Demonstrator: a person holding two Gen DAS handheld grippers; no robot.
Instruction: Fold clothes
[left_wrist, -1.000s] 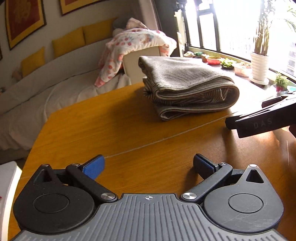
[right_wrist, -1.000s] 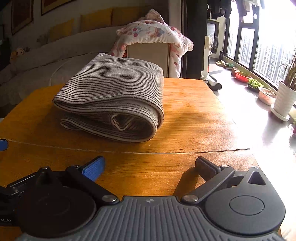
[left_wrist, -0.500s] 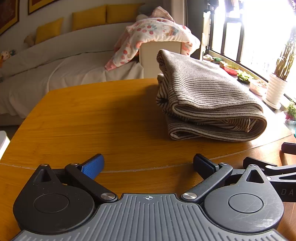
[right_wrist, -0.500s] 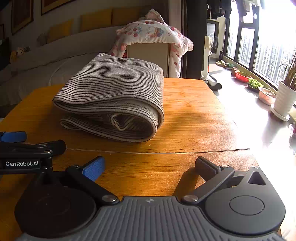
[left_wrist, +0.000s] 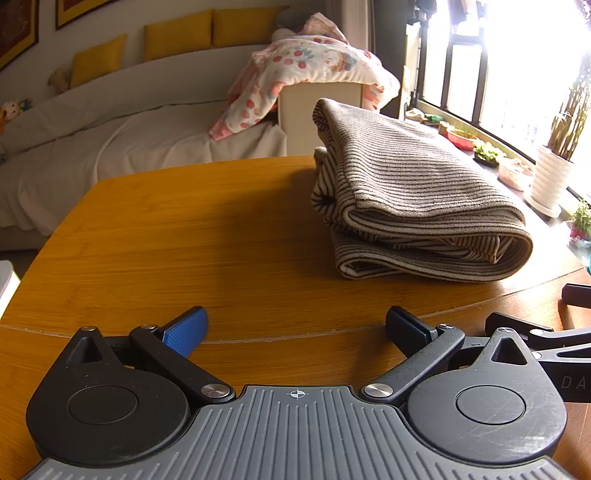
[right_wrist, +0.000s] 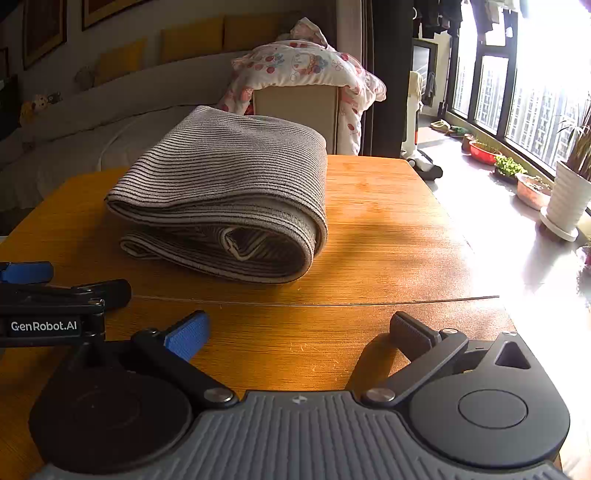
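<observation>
Table: wooden top with a thin seam running across it near the grippers; it bears the garment and nothing else that shows.
Striped garment: grey-brown knit with dark stripes, already folded into a thick, rounded bundle lying on the table beyond the seam, to the left of centre in the right wrist view and to the right in the left wrist view.
Handling: it looks soft, limp and fairly bulky, probably light for its size; the ribbed knit should grip well against the pads and not slip, and nothing about it is fragile.
Where to hold: judging by the layers, the rolled edge nearest the grippers is the safest place; pinching only the top layer would likely pull the fold open.
Task progress: the folding appears done or nearly so.
Left gripper: low over the table, short of the garment, jaws wide apart and empty.
Right gripper: likewise short of the garment, jaws wide apart, nothing between them.
Blue pad: lines one finger of each gripper.
Writing: "GenRobot.AI" in white on the left gripper's side; in the left wrist view the right gripper shows only the letters "DA" at the frame edge.
</observation>
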